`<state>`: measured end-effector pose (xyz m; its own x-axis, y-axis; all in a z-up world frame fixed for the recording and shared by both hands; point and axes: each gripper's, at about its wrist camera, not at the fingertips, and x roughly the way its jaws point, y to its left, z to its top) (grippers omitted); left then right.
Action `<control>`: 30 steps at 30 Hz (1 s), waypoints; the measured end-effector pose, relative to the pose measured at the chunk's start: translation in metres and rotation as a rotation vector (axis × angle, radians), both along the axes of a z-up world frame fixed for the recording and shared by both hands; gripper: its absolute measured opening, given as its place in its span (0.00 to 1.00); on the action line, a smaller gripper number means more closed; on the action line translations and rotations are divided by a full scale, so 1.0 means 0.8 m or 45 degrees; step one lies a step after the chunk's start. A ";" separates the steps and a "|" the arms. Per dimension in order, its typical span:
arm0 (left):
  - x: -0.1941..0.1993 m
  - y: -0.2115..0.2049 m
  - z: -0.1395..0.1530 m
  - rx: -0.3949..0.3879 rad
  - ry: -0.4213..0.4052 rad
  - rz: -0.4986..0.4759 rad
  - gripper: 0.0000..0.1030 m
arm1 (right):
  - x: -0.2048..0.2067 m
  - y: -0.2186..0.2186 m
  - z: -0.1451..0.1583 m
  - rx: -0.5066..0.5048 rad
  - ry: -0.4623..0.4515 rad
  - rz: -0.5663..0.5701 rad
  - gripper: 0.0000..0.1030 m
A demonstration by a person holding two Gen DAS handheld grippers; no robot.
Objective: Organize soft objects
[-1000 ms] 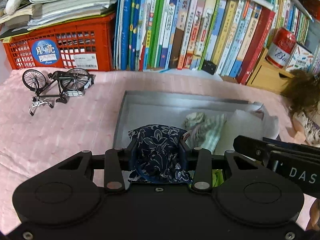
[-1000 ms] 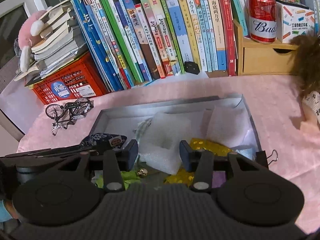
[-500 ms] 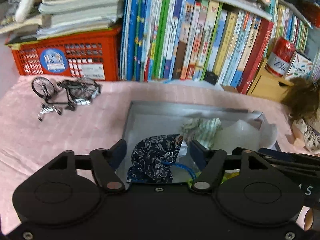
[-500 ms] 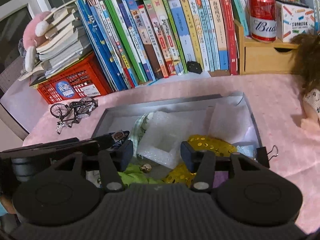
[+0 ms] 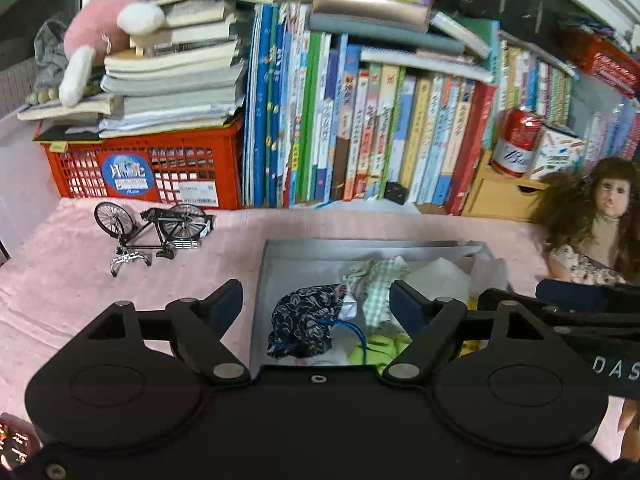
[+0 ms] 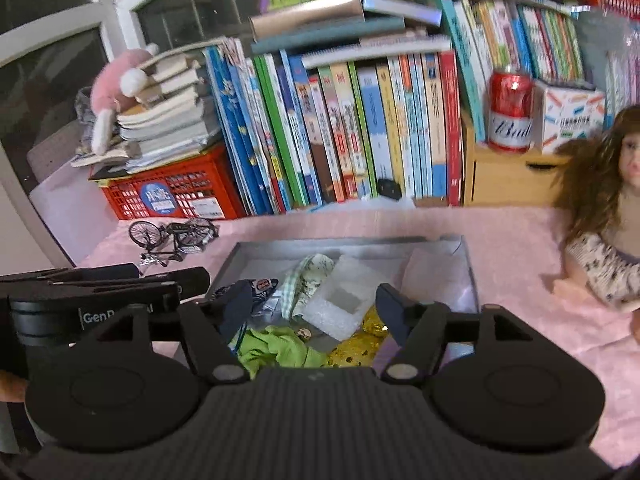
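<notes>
A grey box (image 5: 304,249) on the pink cloth holds soft things. A navy floral pouch (image 5: 304,326) lies in its near left part, beside a green checked cloth (image 5: 376,280), white foam (image 6: 340,304), a lime green cloth (image 6: 276,346) and a gold sequinned piece (image 6: 360,346). My left gripper (image 5: 316,304) is open and empty above the pouch, apart from it. My right gripper (image 6: 314,304) is open and empty above the box's near side. A doll (image 5: 600,224) with brown hair sits at the right.
A model bicycle (image 5: 154,226) stands left of the box. Behind are a red crate (image 5: 140,172) with stacked books, a row of upright books (image 5: 360,136), a red can (image 5: 516,142) on a small wooden drawer (image 5: 500,196), and a pink plush (image 5: 100,32).
My left gripper opened and let go of the navy pouch, which now lies in the box. Both grippers rose and pulled back from the box.
</notes>
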<state>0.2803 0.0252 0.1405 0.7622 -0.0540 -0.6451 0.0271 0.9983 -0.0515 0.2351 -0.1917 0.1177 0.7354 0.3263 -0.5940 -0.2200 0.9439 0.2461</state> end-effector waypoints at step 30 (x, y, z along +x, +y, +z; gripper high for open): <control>-0.269 -0.013 0.003 -0.017 -0.317 -0.158 0.86 | -0.241 -0.041 0.020 -0.066 -0.489 -0.009 0.99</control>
<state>0.0649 0.0146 0.1426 0.8843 -0.1641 -0.4371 0.1628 0.9858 -0.0407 0.0419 -0.2246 0.1338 0.9094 0.2974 -0.2909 -0.2806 0.9547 0.0988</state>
